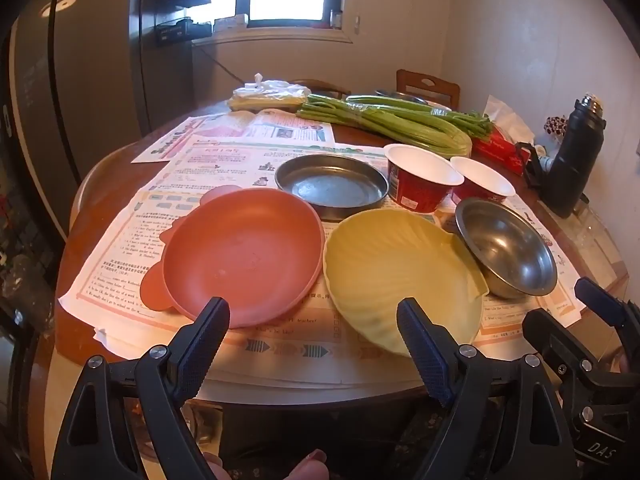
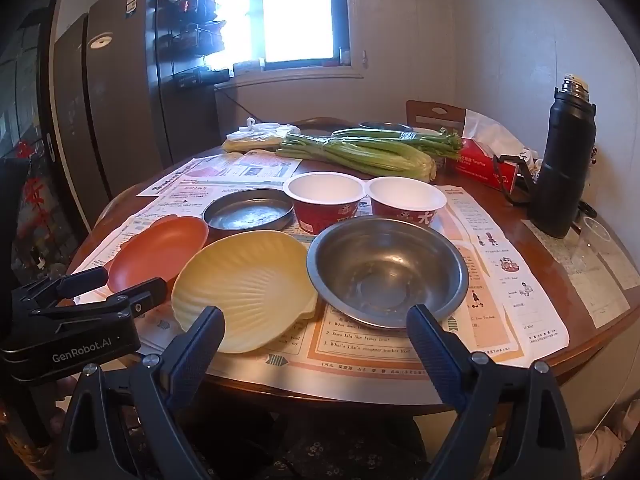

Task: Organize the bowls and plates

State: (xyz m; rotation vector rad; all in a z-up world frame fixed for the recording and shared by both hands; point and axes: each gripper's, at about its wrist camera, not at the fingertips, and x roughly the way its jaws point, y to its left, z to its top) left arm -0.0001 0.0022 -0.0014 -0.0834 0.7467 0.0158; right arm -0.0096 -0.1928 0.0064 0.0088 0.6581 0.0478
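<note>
On the newspaper-covered round table (image 1: 120,160) lie an orange plate (image 1: 244,256), a yellow shell-shaped plate (image 1: 400,276), a flat steel dish (image 1: 332,186), a steel bowl (image 1: 506,246) and two red paper bowls (image 1: 420,178) (image 1: 482,184). My left gripper (image 1: 314,308) is open and empty, hovering at the near table edge between the orange and yellow plates. My right gripper (image 2: 316,316) is open too, with nothing in it, in front of the yellow plate (image 2: 244,292) and the steel bowl (image 2: 386,270). The right gripper (image 1: 592,320) also shows at the left wrist view's right edge.
Celery stalks (image 2: 368,152), a plastic bag of food (image 2: 256,136), a red tissue box (image 2: 484,164) and a tall black flask (image 2: 564,164) stand at the back and right. A chair back (image 2: 436,114) rises behind the table. Dark cabinets (image 2: 100,120) line the left wall.
</note>
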